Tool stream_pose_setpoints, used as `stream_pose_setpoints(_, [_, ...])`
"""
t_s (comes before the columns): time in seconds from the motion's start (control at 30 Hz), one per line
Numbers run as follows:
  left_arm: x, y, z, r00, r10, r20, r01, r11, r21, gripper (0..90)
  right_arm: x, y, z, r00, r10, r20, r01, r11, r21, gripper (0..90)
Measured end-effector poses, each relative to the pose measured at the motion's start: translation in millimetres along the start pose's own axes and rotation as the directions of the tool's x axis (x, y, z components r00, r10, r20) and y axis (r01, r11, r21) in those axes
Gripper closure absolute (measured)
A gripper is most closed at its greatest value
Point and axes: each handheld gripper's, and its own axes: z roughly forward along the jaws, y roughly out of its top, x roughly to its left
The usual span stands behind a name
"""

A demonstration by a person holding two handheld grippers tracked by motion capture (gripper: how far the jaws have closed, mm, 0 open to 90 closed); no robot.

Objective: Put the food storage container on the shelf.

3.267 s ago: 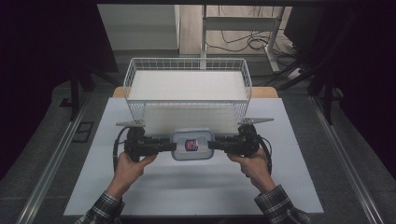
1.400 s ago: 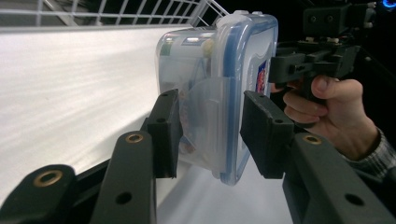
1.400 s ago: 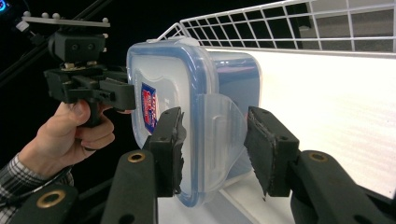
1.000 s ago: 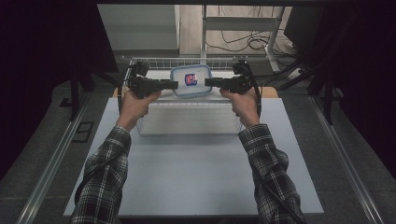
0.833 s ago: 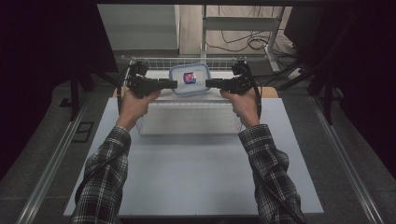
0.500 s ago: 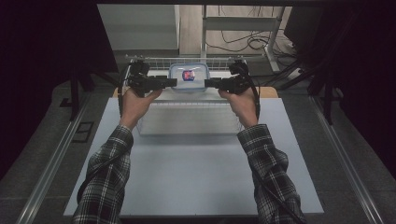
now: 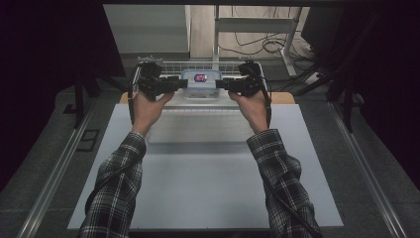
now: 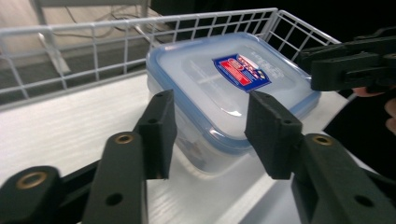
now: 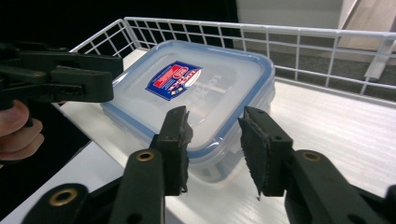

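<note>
- We find the plastic container [image 7: 200, 83] resting flat on the white floor of the wire basket [image 7: 198, 65], at the far end of the table [image 7: 208, 188], close to the basket's far wall.
- In the left gripper view, the container [image 8: 233, 93] shows a translucent lid with a blue rim and a red-and-blue label [image 8: 242, 71]; the lid is seated on the box.
- We note the left gripper [image 7: 181, 84] just beside the container's left side. In its own view the left gripper [image 8: 210, 128] has its jaws spread, with the container's near corner between them; no pad presses on it.
- We note the right gripper [image 7: 221, 84] just beside the container's right side. In its own view the right gripper [image 9: 212, 140] likewise has its jaws parted, framing a corner of the container [image 9: 196, 98] without closing on it.
- The two grippers face each other across the container, each held in a hand reaching over the basket's near rim.
</note>
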Motion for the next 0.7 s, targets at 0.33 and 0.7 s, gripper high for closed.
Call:
stream_pose_setpoints(0.33, [-4.7, -5.5, -2.9, 0.9988, 0.03, 0.038, -0.029, 0.9992, -0.025, 22.2, 0.8, -1.3, -7.3, 0.9986, -0.05, -0.016, 0.05, 0.998, -0.043, 28.3])
stream_pose_setpoints(0.7, [-10.9, -19.7, -5.4, 0.9956, 0.086, 0.037, -0.086, 0.9963, 0.004, 4.3, 6.8, -16.6, -3.1, 0.9907, -0.135, 0.016, 0.136, 0.99, -0.029, 3.6])
